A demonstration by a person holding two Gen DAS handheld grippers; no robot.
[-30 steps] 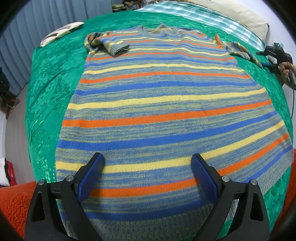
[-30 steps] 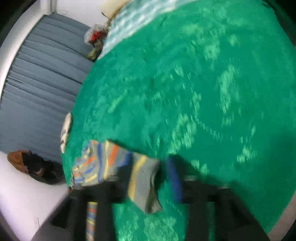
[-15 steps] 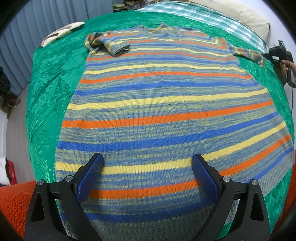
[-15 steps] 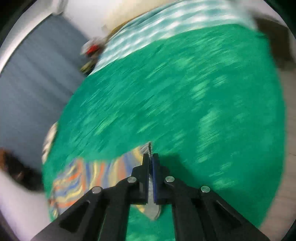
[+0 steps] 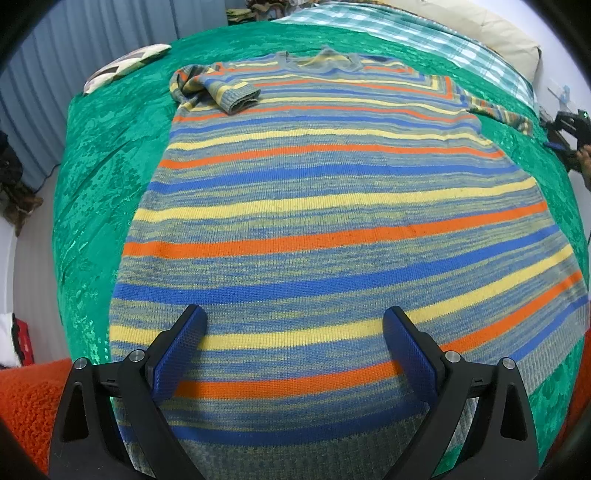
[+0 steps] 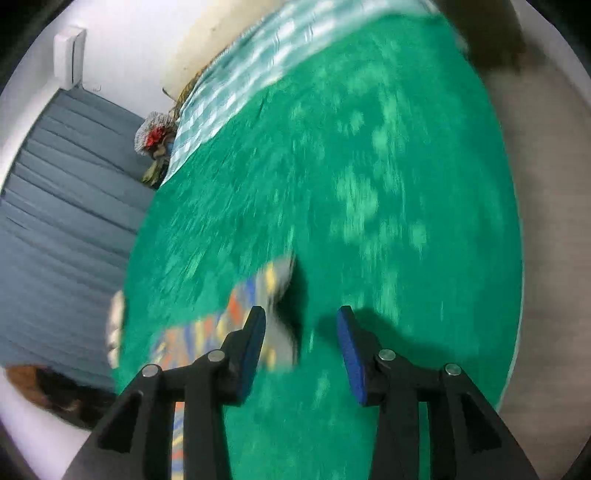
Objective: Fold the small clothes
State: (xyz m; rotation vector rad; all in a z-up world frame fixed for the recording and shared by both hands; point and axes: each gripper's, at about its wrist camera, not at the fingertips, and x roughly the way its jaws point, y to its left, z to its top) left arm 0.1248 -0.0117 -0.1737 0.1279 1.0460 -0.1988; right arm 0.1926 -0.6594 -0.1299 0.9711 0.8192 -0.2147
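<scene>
A green patterned bedspread (image 5: 96,177) covered the bed, with a checked sheet (image 5: 424,33), a cream pillow (image 5: 491,26) and grey-blue curtains (image 6: 66,192) beyond.

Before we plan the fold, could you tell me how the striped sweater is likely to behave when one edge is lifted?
The sweater will probably be floppy: it is a soft knit lying flat, and one sleeve already lies crumpled. It may drape and sag from a single grip. It probably won't slide much, since the bedspread looks textured.

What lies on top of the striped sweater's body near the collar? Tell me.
One sleeve is folded over the striped sweater, cuff resting on the chest. The knit beneath that fold is covered. The other sleeve lies out on the green bedspread.
</scene>
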